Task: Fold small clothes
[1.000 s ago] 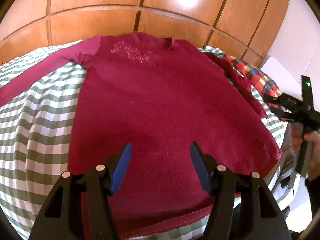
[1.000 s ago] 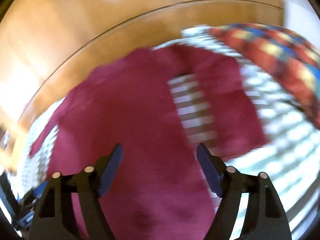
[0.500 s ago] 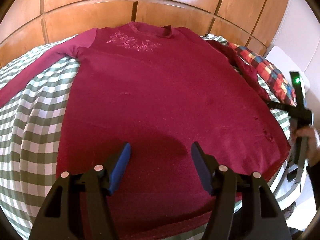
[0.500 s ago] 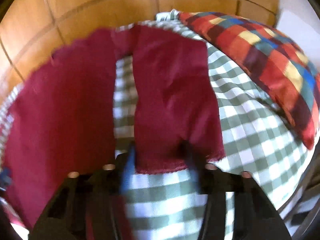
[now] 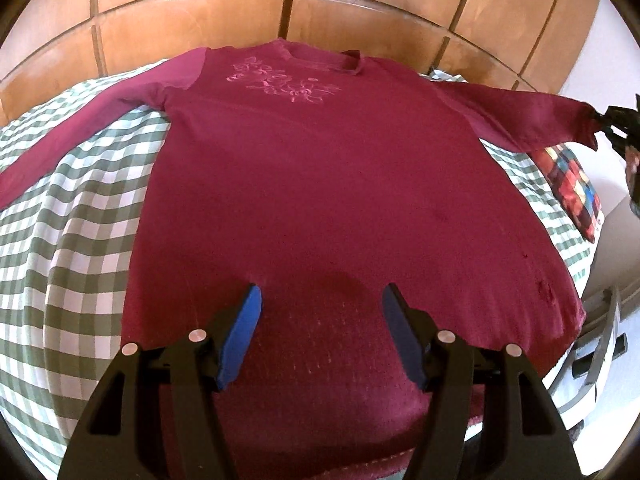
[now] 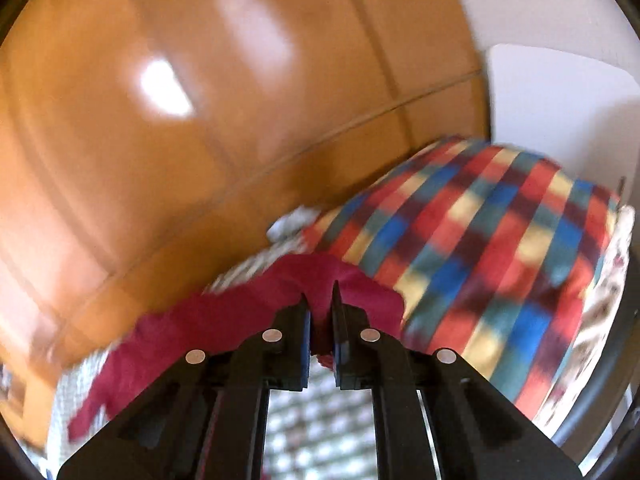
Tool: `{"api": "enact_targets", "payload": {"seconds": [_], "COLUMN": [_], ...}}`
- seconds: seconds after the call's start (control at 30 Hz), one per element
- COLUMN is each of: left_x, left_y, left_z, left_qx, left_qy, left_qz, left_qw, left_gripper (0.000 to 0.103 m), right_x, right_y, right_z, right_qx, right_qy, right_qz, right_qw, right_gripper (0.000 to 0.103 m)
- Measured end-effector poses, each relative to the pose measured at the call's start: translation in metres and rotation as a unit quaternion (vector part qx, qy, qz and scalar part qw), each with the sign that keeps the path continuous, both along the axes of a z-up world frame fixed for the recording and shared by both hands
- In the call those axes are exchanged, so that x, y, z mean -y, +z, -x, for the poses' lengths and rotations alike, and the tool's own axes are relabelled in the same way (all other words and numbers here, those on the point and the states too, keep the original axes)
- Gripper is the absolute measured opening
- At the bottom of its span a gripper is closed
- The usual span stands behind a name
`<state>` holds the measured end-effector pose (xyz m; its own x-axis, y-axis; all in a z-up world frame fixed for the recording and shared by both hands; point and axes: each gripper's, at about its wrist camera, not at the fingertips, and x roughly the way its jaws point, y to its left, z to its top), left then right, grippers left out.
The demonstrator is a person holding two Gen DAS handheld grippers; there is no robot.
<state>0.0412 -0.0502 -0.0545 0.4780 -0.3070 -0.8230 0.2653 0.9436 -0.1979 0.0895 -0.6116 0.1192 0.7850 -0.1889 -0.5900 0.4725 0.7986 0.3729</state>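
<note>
So the dark red long-sleeved top with the pink print on the chest (image 5: pixel 328 184) is lying flat, front up, on the green-and-white checked bedsheet (image 5: pixel 76 248), collar toward 12 o'clock near the glossy wooden panelling (image 5: pixel 360 4). The left hand-held gripper (image 5: pixel 320 334) hovers over the hem end at 6 o'clock with its blue pads wide apart, nothing between them. The right hand-held gripper (image 6: pixel 320 320) is clamped on the cuff of the right sleeve (image 5: pixel 532 114), and from the left camera you can see that sleeve pulled out straight toward 3 o'clock, lifted off the bed above the red, blue and yellow checked pillow (image 6: pixel 492 264). The other sleeve (image 5: pixel 76 128) trails off toward 9 o'clock on the sheet. The right view is pretty blurry, so fine detail there is a guess. Looks to me like this is the sleeve-folding step: I'd say the next move is carrying that cuff across toward 9 o'clock and laying it flat over the body, without dragging the whole top sideways. The left one could pin the hem if it slides.
</note>
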Motion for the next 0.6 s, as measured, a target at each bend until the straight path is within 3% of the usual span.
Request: {"api": "enact_targets", "payload": {"seconds": [0.17, 0.33, 0.37, 0.4, 0.47, 0.5, 0.6], "left_x": [0.005, 0.011, 0.010, 0.008, 0.002, -0.003, -0.022], "left_y": [-0.002, -0.004, -0.004, -0.003, -0.001, 0.001, 0.007], "left_z": [-0.007, -0.010, -0.010, -0.009, -0.009, -0.008, -0.002], "left_qx": [-0.004, -0.006, -0.007, -0.007, -0.008, -0.009, -0.005], "left_qy": [0.006, 0.002, 0.001, 0.003, 0.009, 0.016, 0.042], "left_qz": [-0.009, -0.032, -0.033, -0.033, -0.032, -0.026, -0.016], "left_qw": [0.9999, 0.9995, 0.9994, 0.9994, 0.9994, 0.9995, 0.9990], "left_gripper": [0.063, 0.063, 0.063, 0.063, 0.063, 0.063, 0.064], "right_x": [0.072, 0.109, 0.111, 0.108, 0.096, 0.089, 0.050], "right_y": [-0.021, -0.058, -0.059, -0.057, -0.048, -0.044, -0.042], "right_z": [-0.045, -0.077, -0.077, -0.073, -0.059, -0.051, -0.028], "right_qx": [-0.055, -0.116, -0.119, -0.111, -0.085, -0.072, -0.059], "right_qy": [-0.072, -0.107, -0.115, -0.121, -0.126, -0.125, -0.048], "right_qz": [-0.016, -0.021, -0.011, 0.000, 0.017, 0.030, 0.026], "right_qw": [0.996, 0.987, 0.986, 0.986, 0.988, 0.989, 0.997], "right_gripper": [0.007, 0.009, 0.026, 0.055, 0.088, 0.088, 0.088]}}
